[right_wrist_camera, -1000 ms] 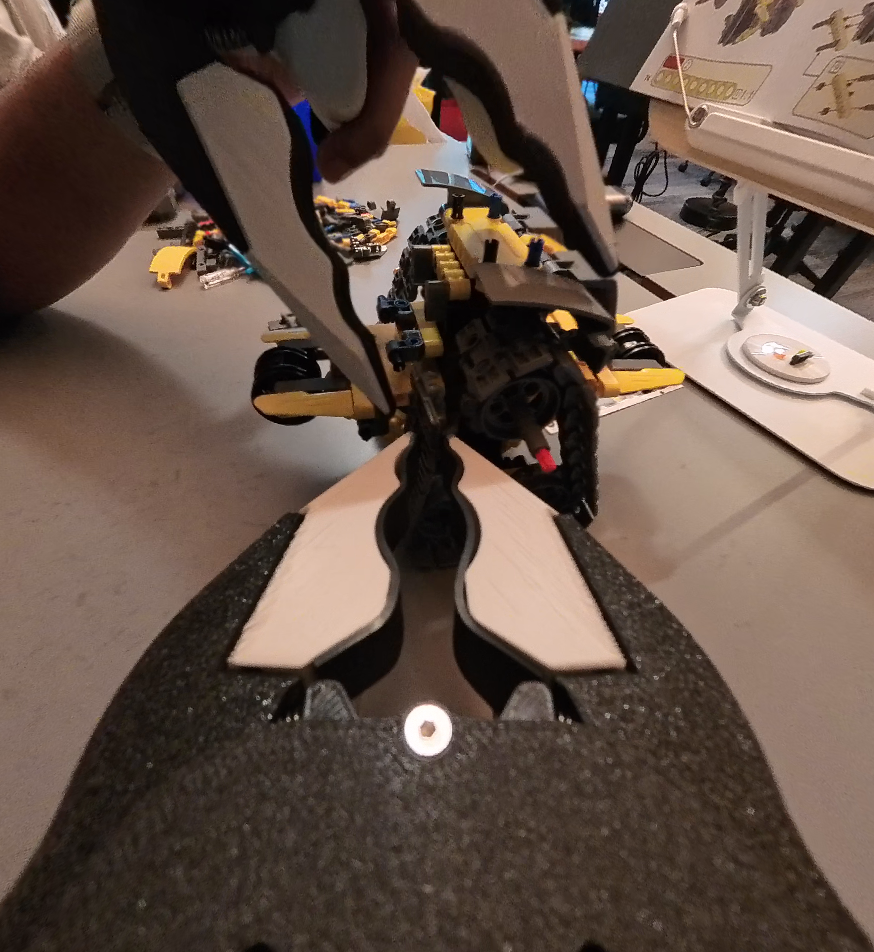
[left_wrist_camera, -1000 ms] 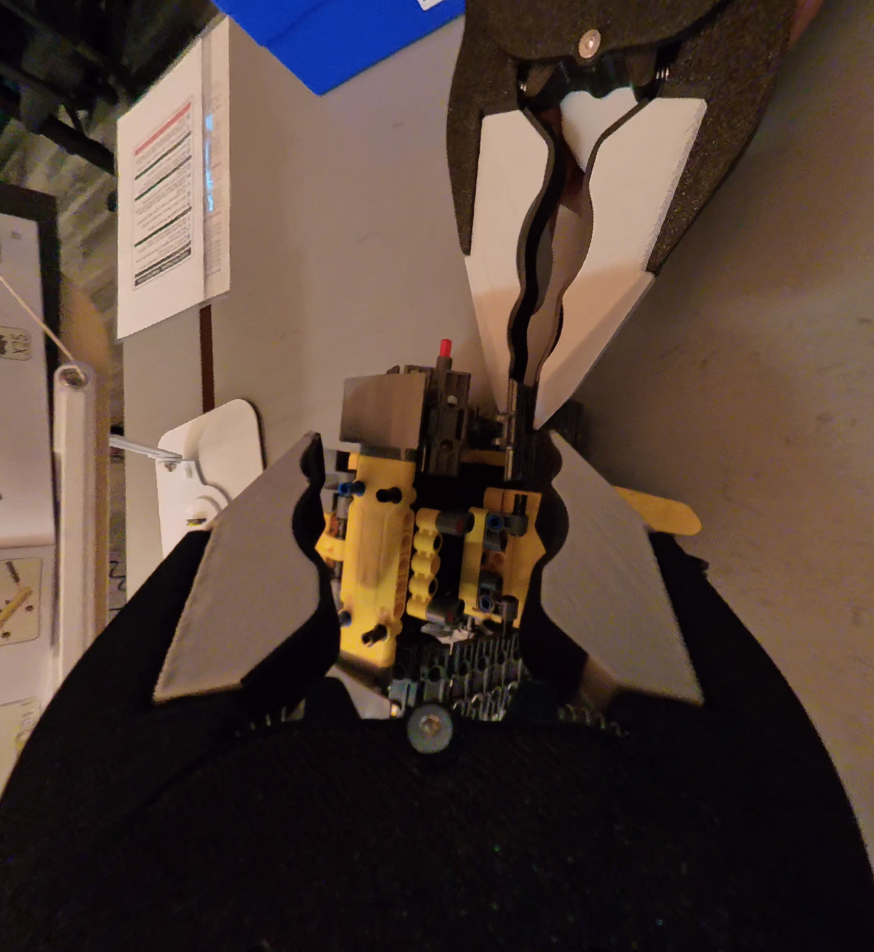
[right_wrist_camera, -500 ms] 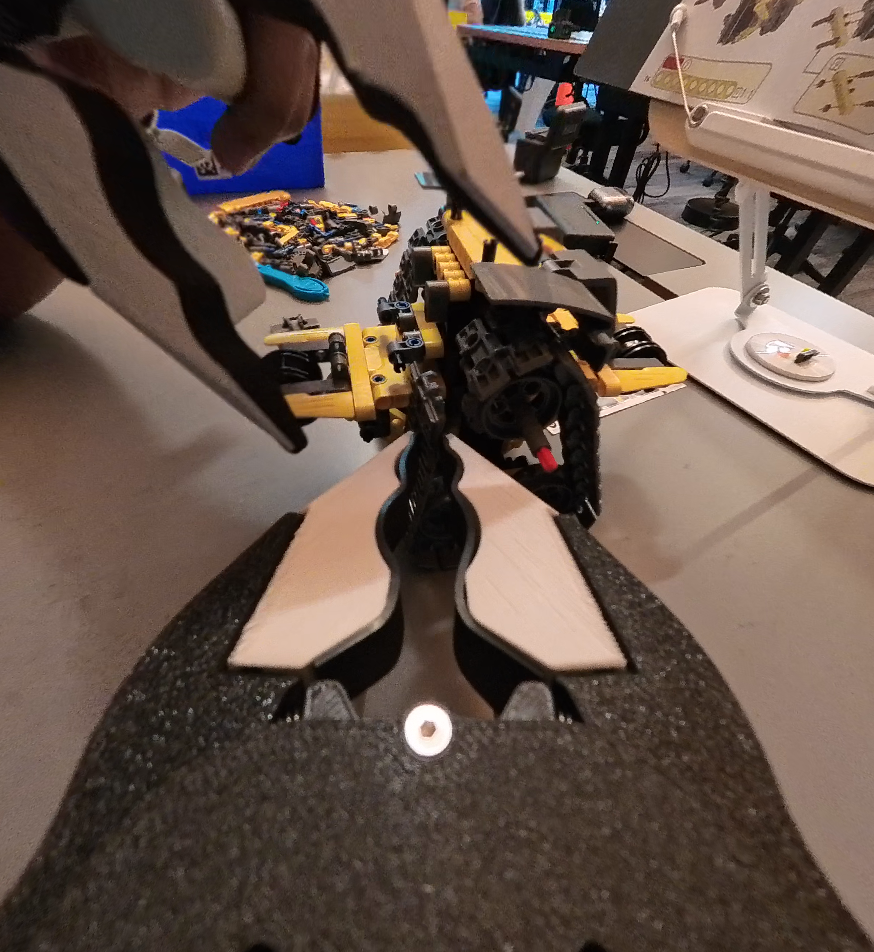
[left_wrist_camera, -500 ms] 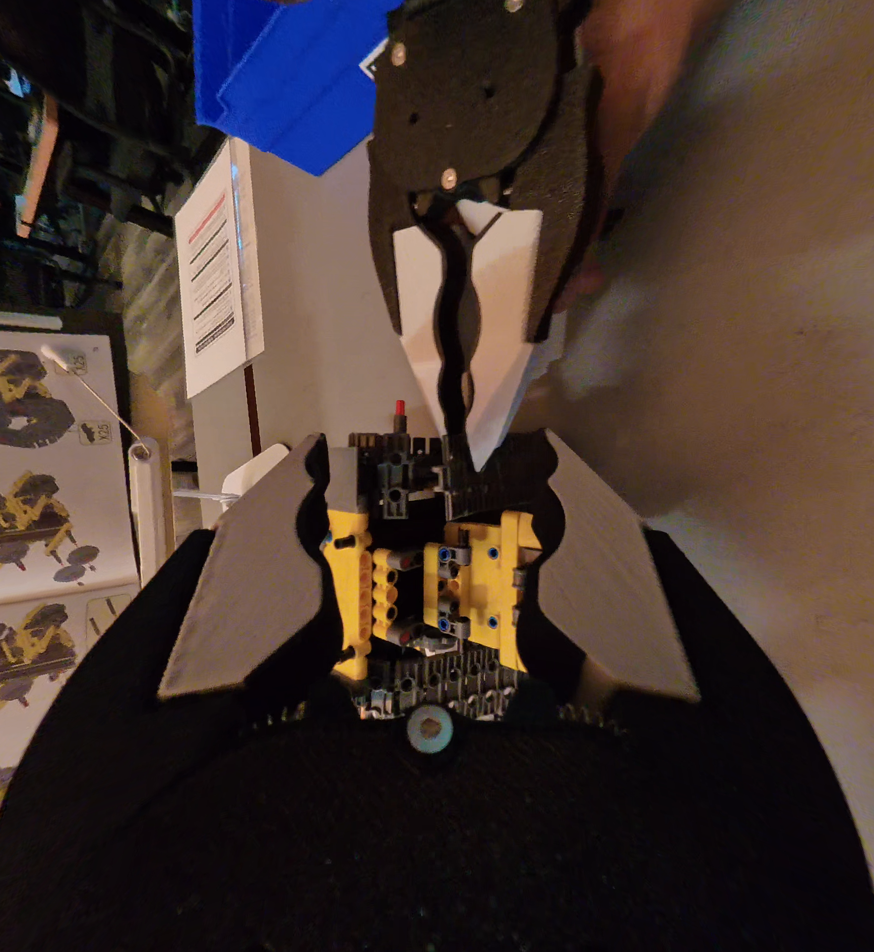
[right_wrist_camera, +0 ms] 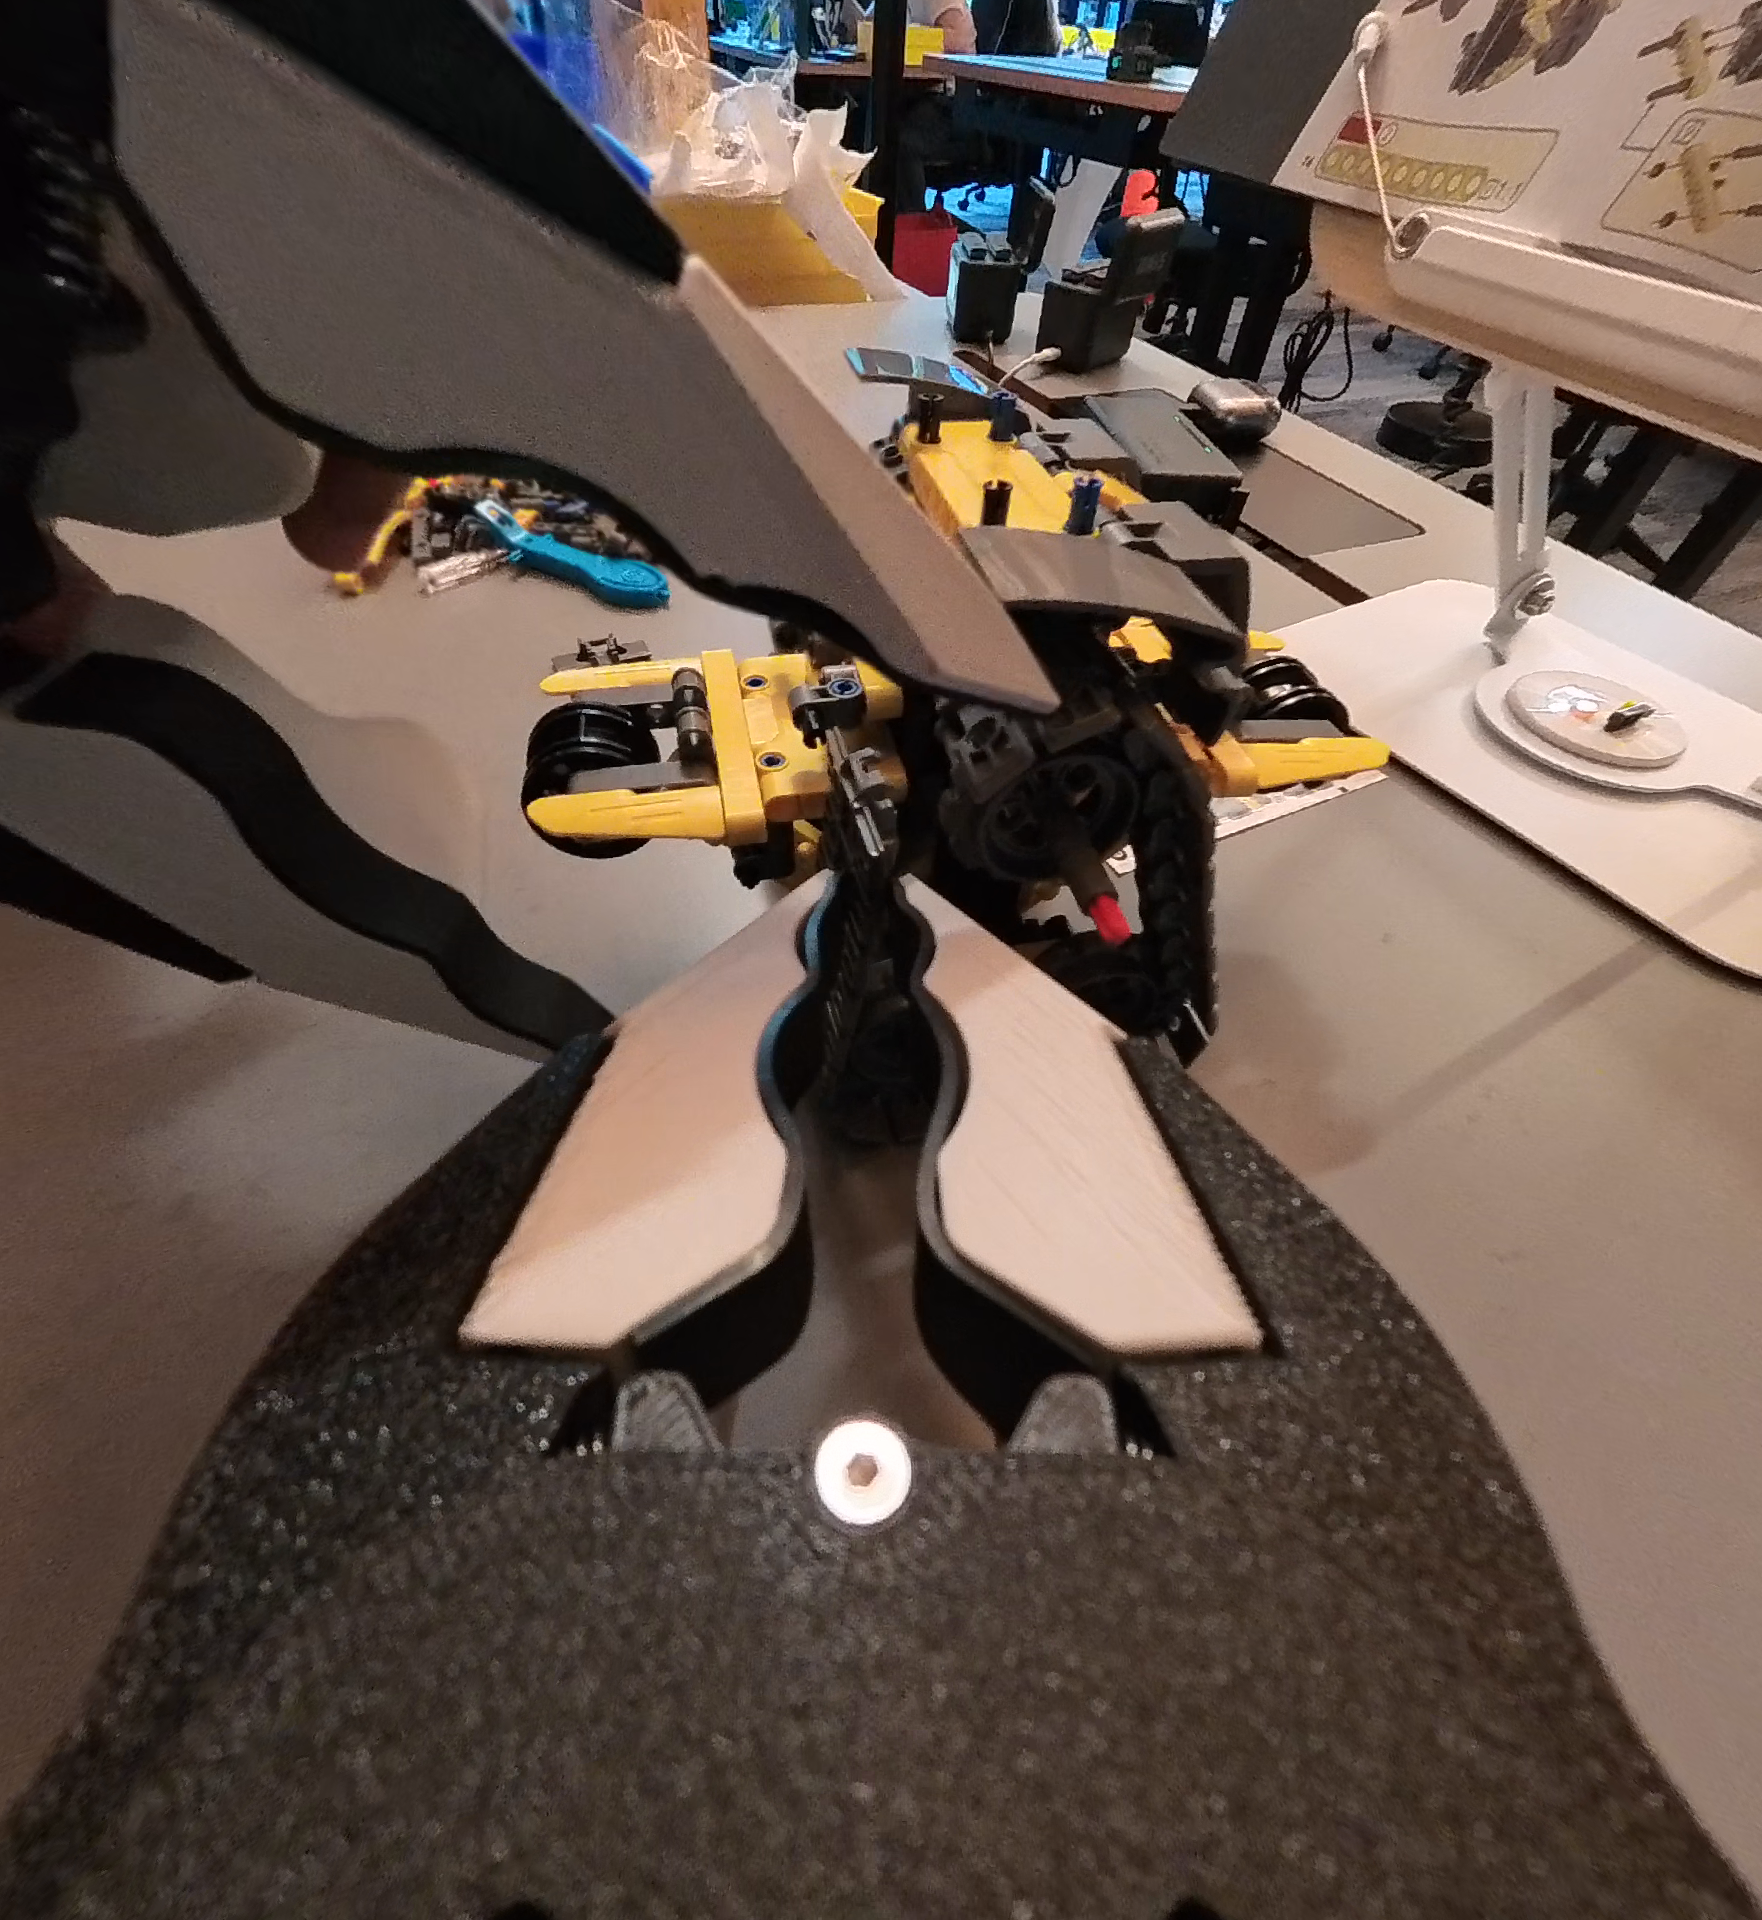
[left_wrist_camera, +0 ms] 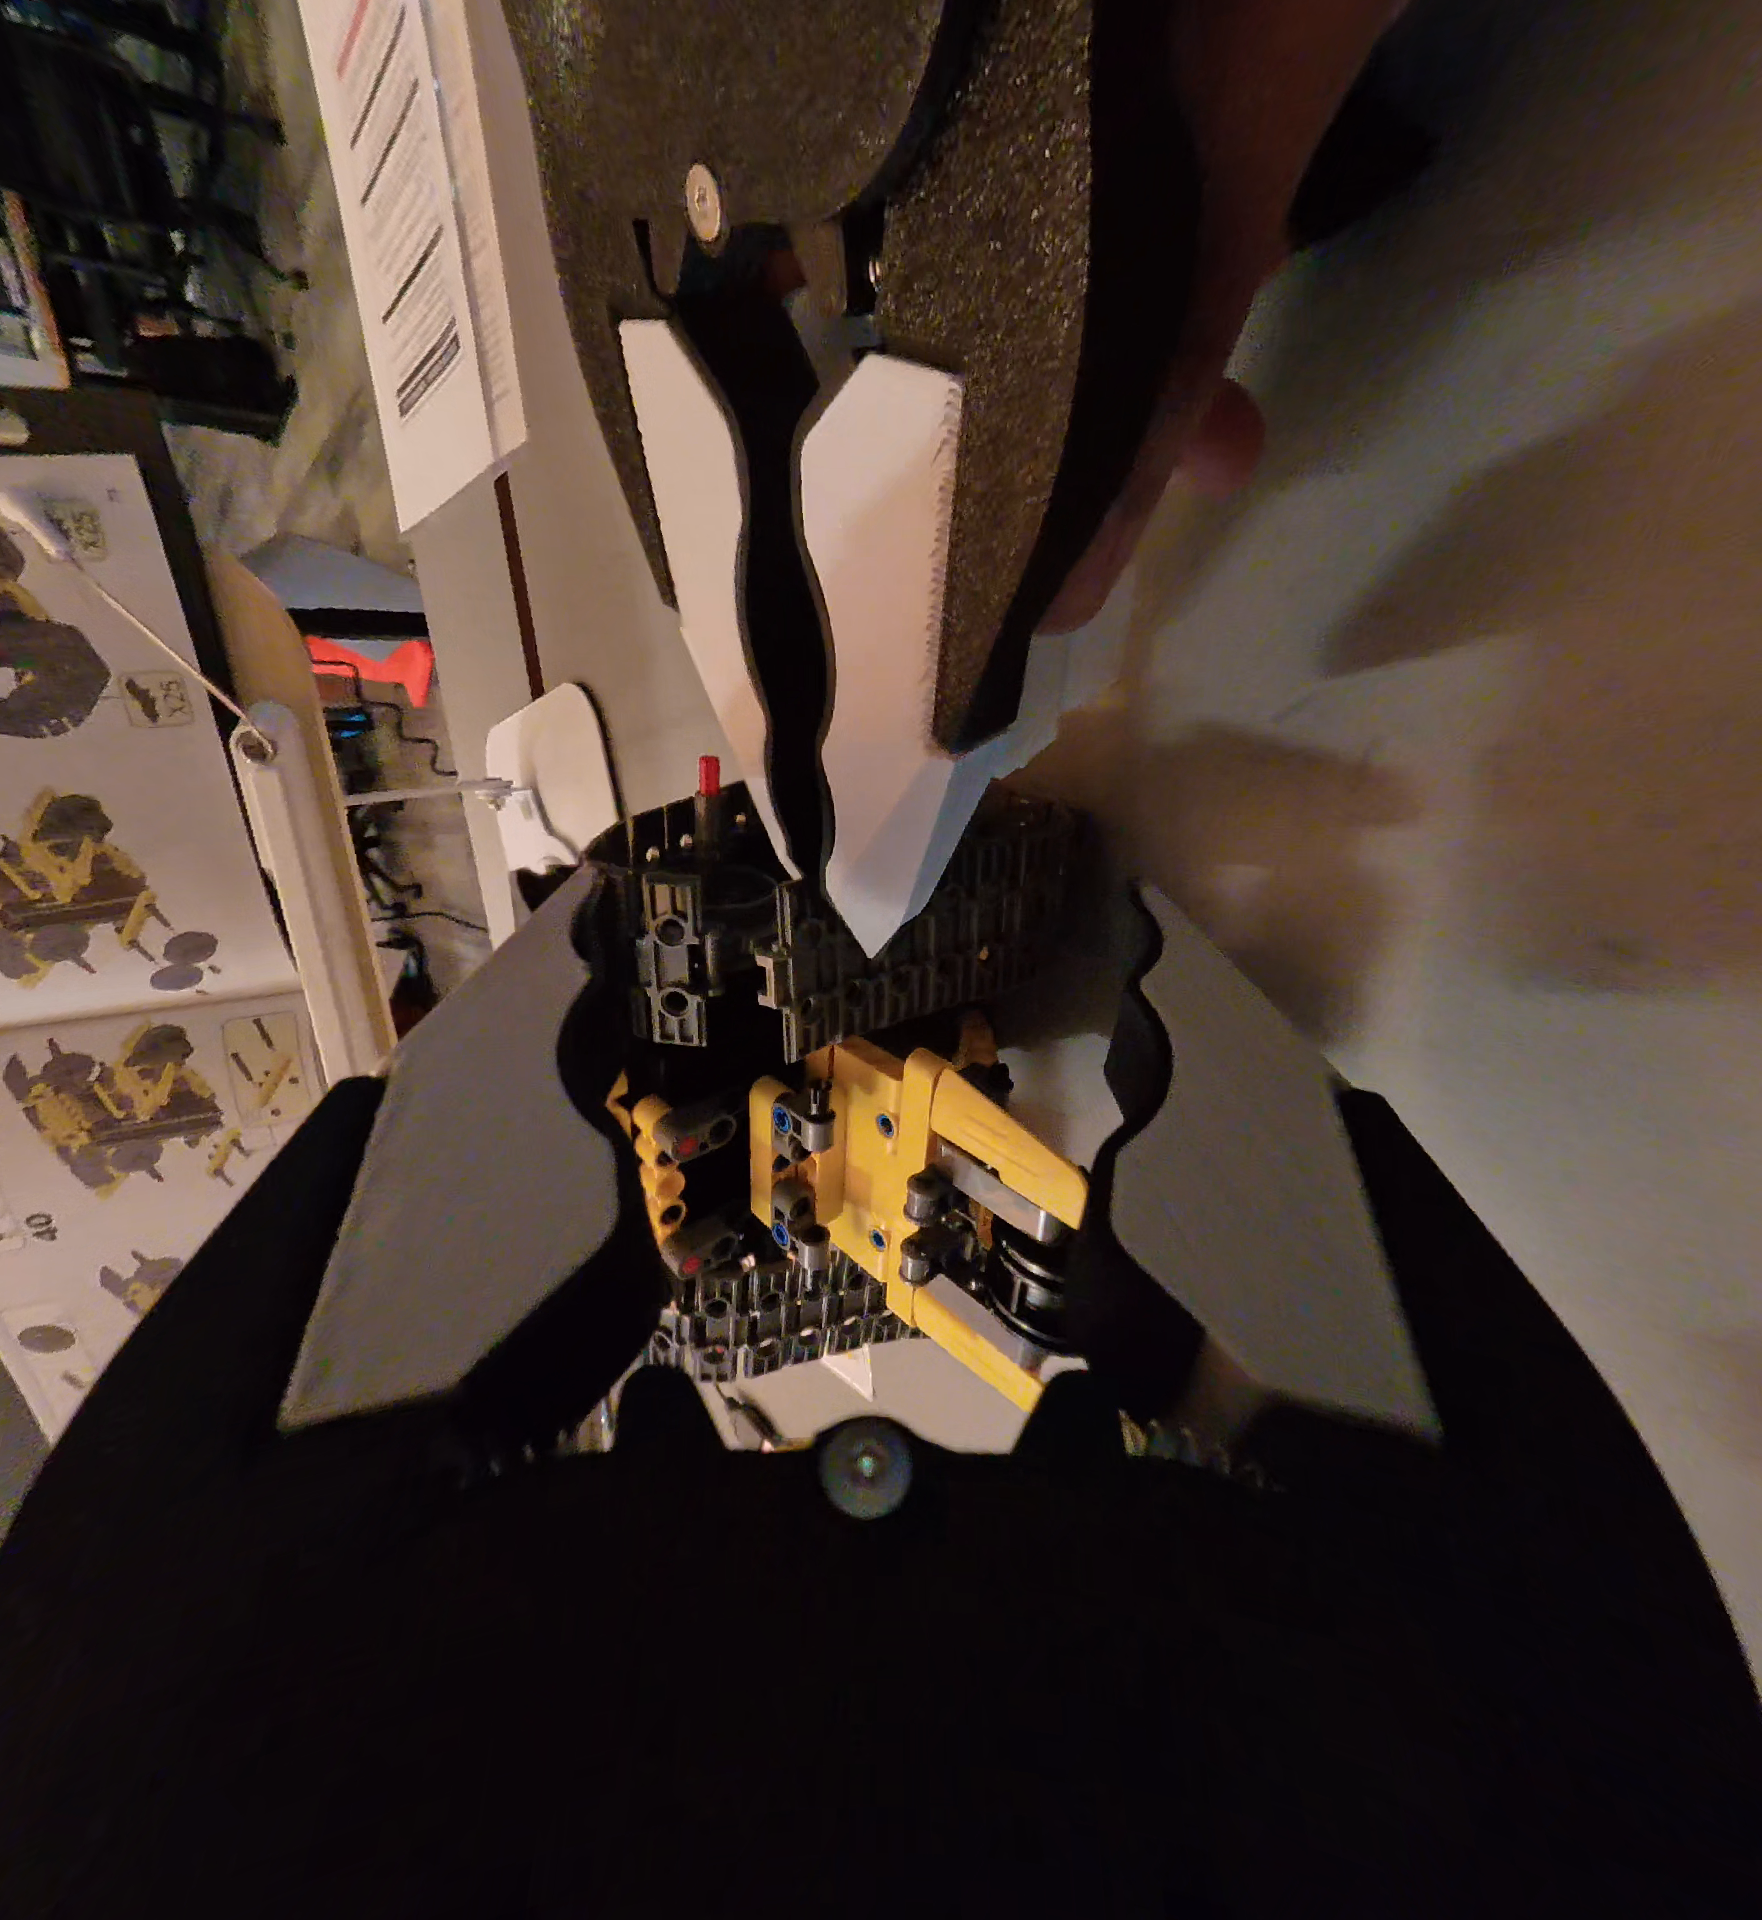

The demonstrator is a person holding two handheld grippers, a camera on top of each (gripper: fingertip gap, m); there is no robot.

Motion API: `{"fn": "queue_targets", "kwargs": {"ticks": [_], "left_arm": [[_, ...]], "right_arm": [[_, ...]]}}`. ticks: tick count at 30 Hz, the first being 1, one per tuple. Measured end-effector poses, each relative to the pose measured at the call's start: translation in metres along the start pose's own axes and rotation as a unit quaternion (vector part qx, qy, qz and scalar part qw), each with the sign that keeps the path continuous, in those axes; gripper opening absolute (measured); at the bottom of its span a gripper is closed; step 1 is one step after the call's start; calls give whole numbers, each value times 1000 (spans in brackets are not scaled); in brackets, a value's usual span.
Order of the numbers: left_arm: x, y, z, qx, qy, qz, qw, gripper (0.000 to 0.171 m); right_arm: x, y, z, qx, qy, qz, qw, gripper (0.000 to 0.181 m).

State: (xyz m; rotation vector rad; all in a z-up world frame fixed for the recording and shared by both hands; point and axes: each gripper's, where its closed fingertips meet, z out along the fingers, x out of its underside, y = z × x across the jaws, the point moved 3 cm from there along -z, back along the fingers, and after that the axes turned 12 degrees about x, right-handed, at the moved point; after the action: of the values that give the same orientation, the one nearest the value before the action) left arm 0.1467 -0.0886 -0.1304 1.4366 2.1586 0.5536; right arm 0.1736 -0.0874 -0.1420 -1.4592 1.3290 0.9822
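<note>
A yellow and black brick vehicle model (right_wrist_camera: 960,727) stands on the grey table (right_wrist_camera: 233,1143). My right gripper (right_wrist_camera: 861,925) is shut on the model's black track (right_wrist_camera: 861,831) at its near end. A red pin (right_wrist_camera: 1105,920) sticks out beside it. My left gripper (right_wrist_camera: 815,862) is open and straddles the model: one finger (right_wrist_camera: 752,468) lies over the top, the other finger (right_wrist_camera: 337,883) is low by the table, apart from it. In the left wrist view the model (left_wrist_camera: 856,1143) sits between my open left gripper (left_wrist_camera: 861,894), and the right gripper (left_wrist_camera: 815,883) pinches the track (left_wrist_camera: 908,966).
An instruction booklet (right_wrist_camera: 1635,156) rests on a white stand with a flat base (right_wrist_camera: 1583,831) at the right. Loose bricks and a blue tool (right_wrist_camera: 586,566) lie at the far left. A yellow bin (right_wrist_camera: 752,249) and black devices (right_wrist_camera: 1095,291) stand behind. A hand (left_wrist_camera: 1168,468) holds the right gripper. Only a small space, under 4 cm, lies between the two pairs of fingers.
My left gripper has opened off the model and swung round it, fingers now wide apart. The right gripper has stayed shut on the track. The model has hardly moved.
</note>
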Motion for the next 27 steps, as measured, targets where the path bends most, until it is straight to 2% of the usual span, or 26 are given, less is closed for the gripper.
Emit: {"fn": "queue_targets", "kwargs": {"ticks": [14,19,23,27], "left_arm": [[16,-2,7,-64,-7,-40,997,94],[17,-2,12,-45,-28,-47,997,98],[15,-3,9,-33,-40,-45,998,88],[16,-3,8,-29,-45,-48,997,87]], "right_arm": [[0,2,-1,-3,-1,0,1000,8],[-1,2,-1,-3,-4,1,1000,8],[-1,1,0,1,-2,4,1000,7],[-1,0,0,5,-1,6,1000,7]]}}
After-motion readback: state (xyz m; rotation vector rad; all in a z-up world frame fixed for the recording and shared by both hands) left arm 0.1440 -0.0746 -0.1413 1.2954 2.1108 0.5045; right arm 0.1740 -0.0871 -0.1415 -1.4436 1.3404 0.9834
